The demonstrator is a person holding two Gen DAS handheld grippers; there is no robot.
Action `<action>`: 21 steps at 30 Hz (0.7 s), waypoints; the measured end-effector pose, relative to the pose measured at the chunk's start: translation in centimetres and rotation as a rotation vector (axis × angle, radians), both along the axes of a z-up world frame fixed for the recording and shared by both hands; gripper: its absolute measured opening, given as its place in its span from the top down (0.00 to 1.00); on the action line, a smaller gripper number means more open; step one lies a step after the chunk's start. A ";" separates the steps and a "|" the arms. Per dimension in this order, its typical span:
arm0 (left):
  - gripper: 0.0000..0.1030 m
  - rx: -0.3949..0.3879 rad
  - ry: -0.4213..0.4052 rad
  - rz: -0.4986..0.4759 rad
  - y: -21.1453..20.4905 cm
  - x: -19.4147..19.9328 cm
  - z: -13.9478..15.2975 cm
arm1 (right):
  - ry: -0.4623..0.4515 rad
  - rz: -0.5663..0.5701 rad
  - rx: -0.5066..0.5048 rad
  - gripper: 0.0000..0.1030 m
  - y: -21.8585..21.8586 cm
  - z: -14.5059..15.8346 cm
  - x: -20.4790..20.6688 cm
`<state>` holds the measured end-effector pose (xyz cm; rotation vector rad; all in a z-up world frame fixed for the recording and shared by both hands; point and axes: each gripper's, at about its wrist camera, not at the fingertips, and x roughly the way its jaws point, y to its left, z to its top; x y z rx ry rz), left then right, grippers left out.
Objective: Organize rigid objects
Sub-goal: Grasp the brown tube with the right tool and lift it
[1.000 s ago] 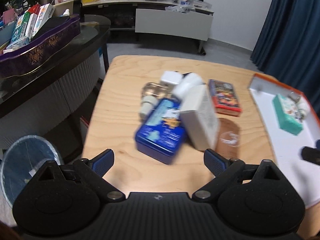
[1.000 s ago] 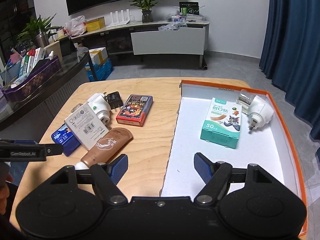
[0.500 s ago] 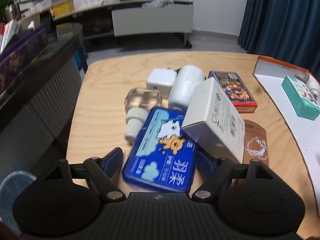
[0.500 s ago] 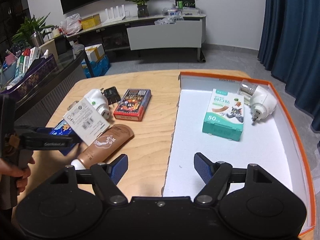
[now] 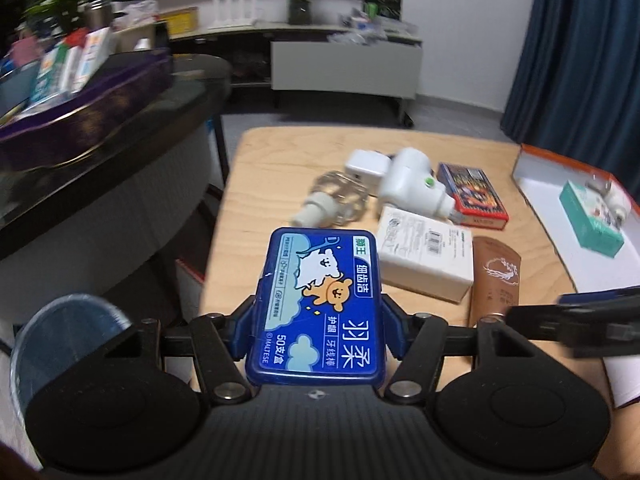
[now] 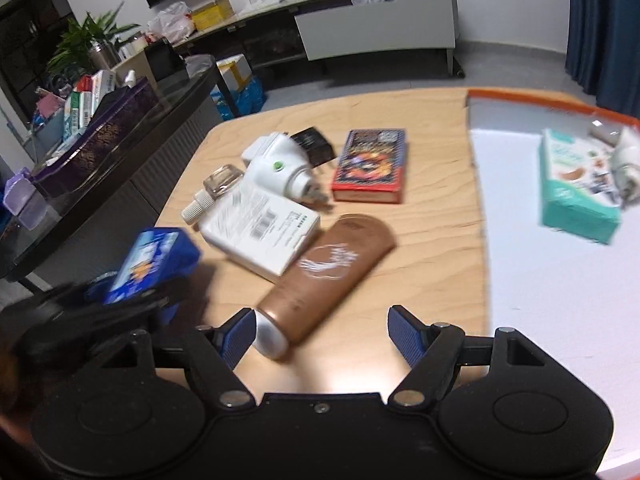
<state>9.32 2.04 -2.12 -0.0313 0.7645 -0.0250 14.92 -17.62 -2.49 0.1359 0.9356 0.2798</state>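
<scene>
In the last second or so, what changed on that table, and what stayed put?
The left gripper closed its fingers on the blue tin and lifted it away from the pile. The white box that leaned on the tin now lies flat on the table. The right gripper, open, swung over to the brown tube. The red box, white plug and teal box in the tray stayed put.

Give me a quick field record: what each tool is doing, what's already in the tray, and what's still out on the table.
left tool: shut on blue floss box, lifted off the table
right tool: open, low over brown tube
tray: teal box, white plug-in device
table: white carton, red card box, white plug, glass bottle, black adapter, brown tube
</scene>
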 end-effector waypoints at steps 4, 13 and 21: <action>0.39 -0.043 -0.014 0.025 0.9 -0.8 0.8 | 0.010 -0.017 -0.041 0.16 2.2 -1.1 1.5; 0.39 -0.106 -0.013 0.008 0.5 -1.3 0.3 | -0.042 -0.023 -0.121 0.55 0.1 -1.7 0.9; 0.39 -0.102 -0.018 -0.006 -0.6 -1.3 0.0 | -0.097 0.026 -0.154 0.56 0.3 -1.9 0.9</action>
